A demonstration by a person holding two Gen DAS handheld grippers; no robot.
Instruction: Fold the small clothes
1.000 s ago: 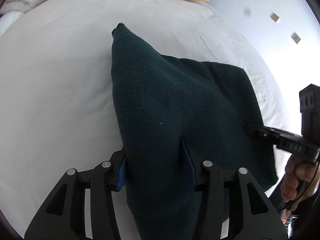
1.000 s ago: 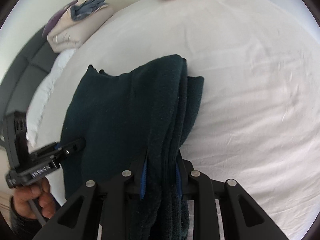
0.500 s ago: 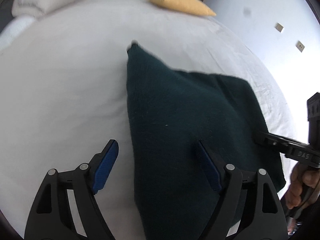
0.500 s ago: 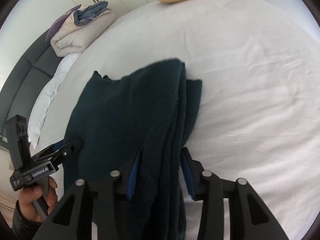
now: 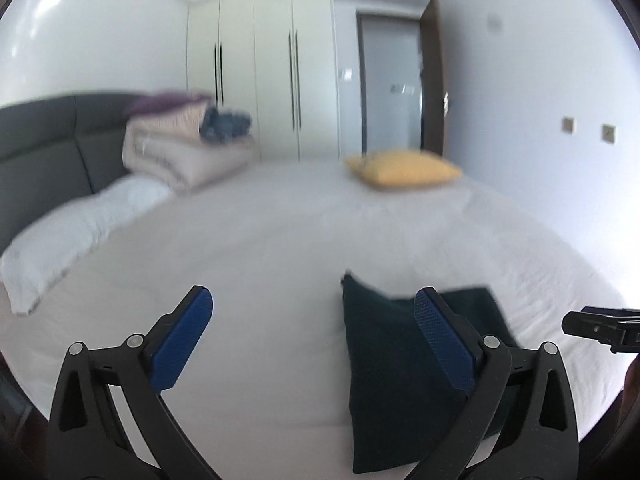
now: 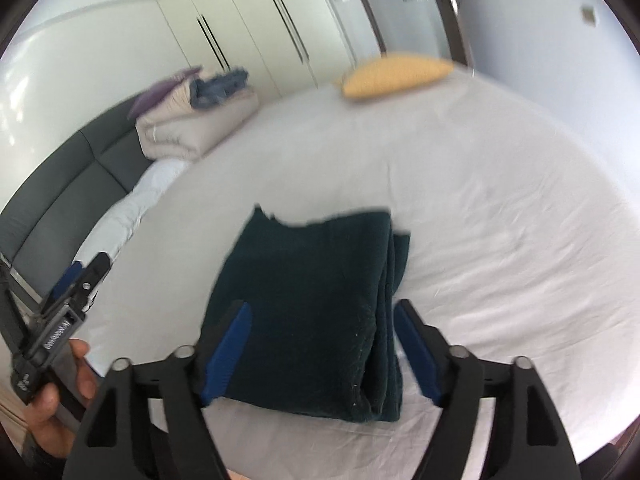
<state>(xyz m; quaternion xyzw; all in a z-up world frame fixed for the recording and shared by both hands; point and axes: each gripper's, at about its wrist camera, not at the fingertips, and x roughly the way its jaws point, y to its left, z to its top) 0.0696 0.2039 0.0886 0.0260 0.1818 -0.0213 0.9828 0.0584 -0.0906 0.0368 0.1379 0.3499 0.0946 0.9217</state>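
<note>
While its blue-padded jaws stand spread wide with nothing between them, the left hand-held gripper (image 5: 312, 336) hovers above the white bed (image 5: 280, 232), and in the right wrist view it shows at the far left edge, gripped by a bare hand (image 6: 60, 396). At the left of the bed lie a white pillow (image 5: 76, 236) and, beyond it, a stack of folded bedding (image 5: 180, 152) against the grey headboard (image 5: 44, 144). Near the middle of the sheet the dark green garment (image 6: 312, 304) lies folded into a compact rectangle, its layered edges stacked along its right side. Over the near end of that garment the right hand-held gripper (image 6: 324, 344) is released, one pad on each side of the cloth, neither pressing it. Farther right, a yellow cushion (image 6: 392, 74) rests at the bed's far edge, in front of the wardrobe doors (image 5: 276, 68).
</note>
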